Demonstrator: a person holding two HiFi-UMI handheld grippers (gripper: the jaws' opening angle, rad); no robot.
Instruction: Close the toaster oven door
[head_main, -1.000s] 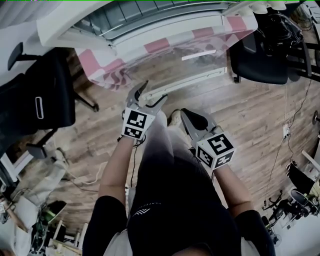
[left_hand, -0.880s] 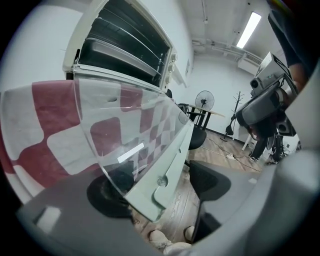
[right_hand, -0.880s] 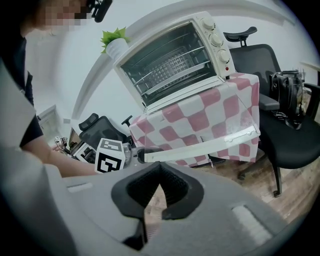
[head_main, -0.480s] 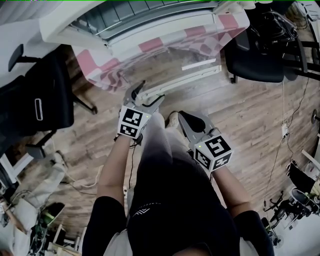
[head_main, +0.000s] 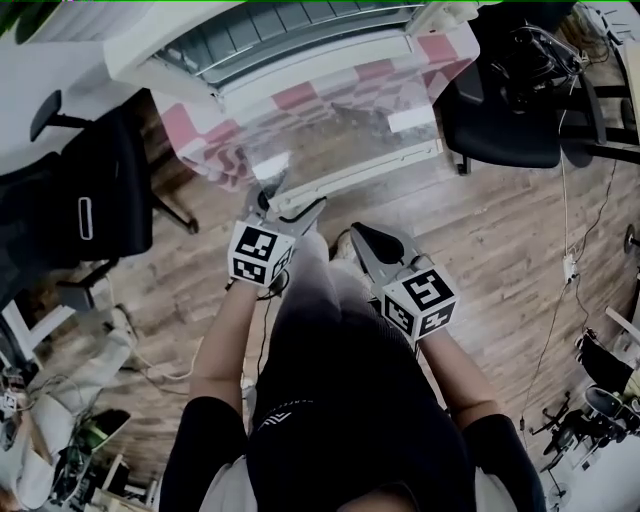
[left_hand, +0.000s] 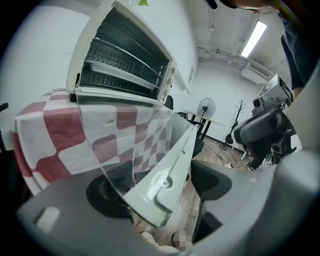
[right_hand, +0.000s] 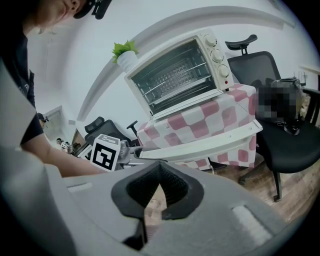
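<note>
Glass oven door (left_hand: 161, 176) has its front edge between the jaws of my left gripper (head_main: 291, 198), which have just been opening, not pinching; my right gripper (head_main: 362, 236) is closed, empty

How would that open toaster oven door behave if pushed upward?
The toaster oven door would probably swing rigidly about its hinge. Its clear pane looks like glass, so slamming might crack it. The toaster oven might slide on its checked cloth.

Cream toaster oven (right_hand: 175, 75), glass door (right_hand: 210, 142) open, near level
</note>
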